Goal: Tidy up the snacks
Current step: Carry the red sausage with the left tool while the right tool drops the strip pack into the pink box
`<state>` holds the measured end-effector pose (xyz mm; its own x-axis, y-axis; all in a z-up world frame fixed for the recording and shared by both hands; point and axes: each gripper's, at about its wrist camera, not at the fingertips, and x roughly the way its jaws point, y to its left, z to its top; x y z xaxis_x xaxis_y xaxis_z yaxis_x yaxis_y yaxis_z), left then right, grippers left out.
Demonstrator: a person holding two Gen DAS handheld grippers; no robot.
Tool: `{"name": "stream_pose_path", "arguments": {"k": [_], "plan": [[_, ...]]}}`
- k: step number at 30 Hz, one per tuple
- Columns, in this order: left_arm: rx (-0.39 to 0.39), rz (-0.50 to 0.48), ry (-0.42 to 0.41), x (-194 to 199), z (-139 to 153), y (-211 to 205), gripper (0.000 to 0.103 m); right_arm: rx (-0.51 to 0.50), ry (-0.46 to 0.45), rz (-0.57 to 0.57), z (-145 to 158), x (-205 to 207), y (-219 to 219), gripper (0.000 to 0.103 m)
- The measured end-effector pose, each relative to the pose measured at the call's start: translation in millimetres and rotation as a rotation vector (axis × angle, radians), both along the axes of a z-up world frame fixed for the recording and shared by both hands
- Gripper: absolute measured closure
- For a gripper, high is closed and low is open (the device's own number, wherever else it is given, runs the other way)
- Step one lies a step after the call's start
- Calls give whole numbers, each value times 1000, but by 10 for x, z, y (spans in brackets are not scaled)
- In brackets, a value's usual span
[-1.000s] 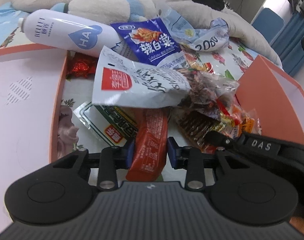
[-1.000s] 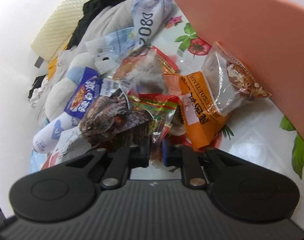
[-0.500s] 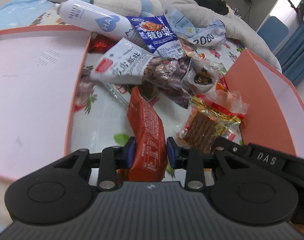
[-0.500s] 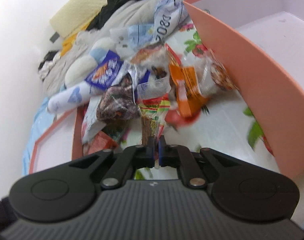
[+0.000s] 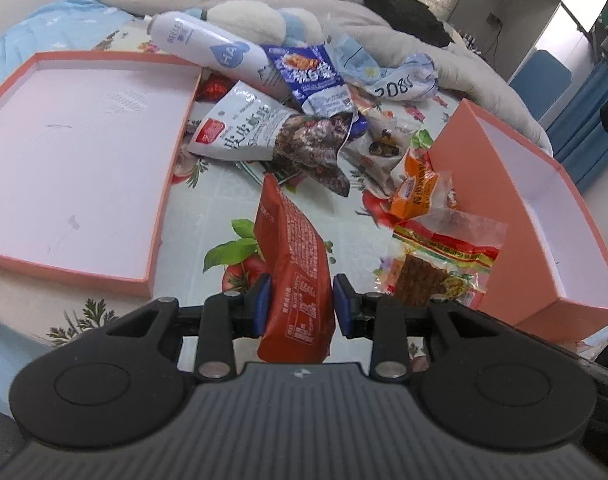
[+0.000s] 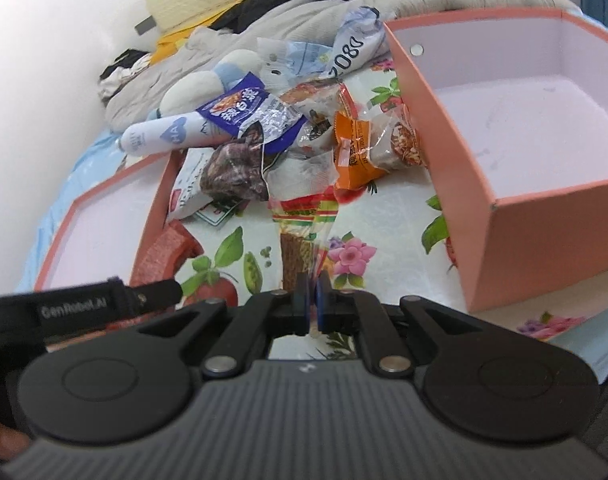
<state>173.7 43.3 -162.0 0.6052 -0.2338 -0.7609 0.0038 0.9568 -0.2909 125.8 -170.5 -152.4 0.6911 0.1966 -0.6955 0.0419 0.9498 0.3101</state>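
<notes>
Gripping a red snack packet (image 5: 294, 280) by its lower half, the left gripper (image 5: 300, 306) has its blue pads pressed on both flat faces, so the packet stands up and away from the jaws, clear of the flowered cloth (image 5: 220, 208) below; that grip looks chosen to carry it free of the heap. Ahead of the jaws and to their left lies the shallow pink lid (image 5: 76, 168), bare inside; to their right stands the deeper pink box (image 5: 544, 216), also bare. Straight beyond the packet's tip sits the pile: a white and dark pouch (image 5: 272, 136), a blue packet (image 5: 310, 76), a white bottle (image 5: 212, 48) and an orange packet (image 5: 418, 190) just beside the box wall. Just right of the jaws a clear bag with a red and yellow band (image 5: 444, 252) hangs, held by the other tool. From the right wrist, the right gripper (image 6: 310, 300) has its jaws nearly together, pinched on the thin lower edge of that same clear bag (image 6: 304, 236), which stretches forward from the pads. A thin seam gives a firm hold on so limp a wrapper, I judge. The deep box (image 6: 516, 128) opens to the right of the jaws with nothing between, so the way in looks free; its near wall must be cleared first. To the left, the other tool's black body (image 6: 84, 304) and the red packet (image 6: 164, 252) crowd close.
</notes>
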Motion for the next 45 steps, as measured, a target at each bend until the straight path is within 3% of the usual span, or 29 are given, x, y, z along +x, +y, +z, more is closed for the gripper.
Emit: {"name": "stream_pose_path", "arguments": {"k": [9, 22, 34, 40, 45], "plan": [[55, -20, -51, -29, 346, -77, 65, 3, -66, 22, 300, -86, -44, 97], [28, -64, -153, 119, 952, -464, 65, 6, -226, -26, 1000, -118, -535, 97], [-49, -180, -260, 359, 1580, -1124, 65, -116, -375, -92, 1470, -105, -1049, 97], [-75, -247, -281, 425, 1707, -1564, 65, -175, -403, -150, 1579, -135, -1370, 97], [-69, -310, -267, 497, 1641, -1980, 65, -185, -365, -208, 1491, -172, -1692, 96]]}}
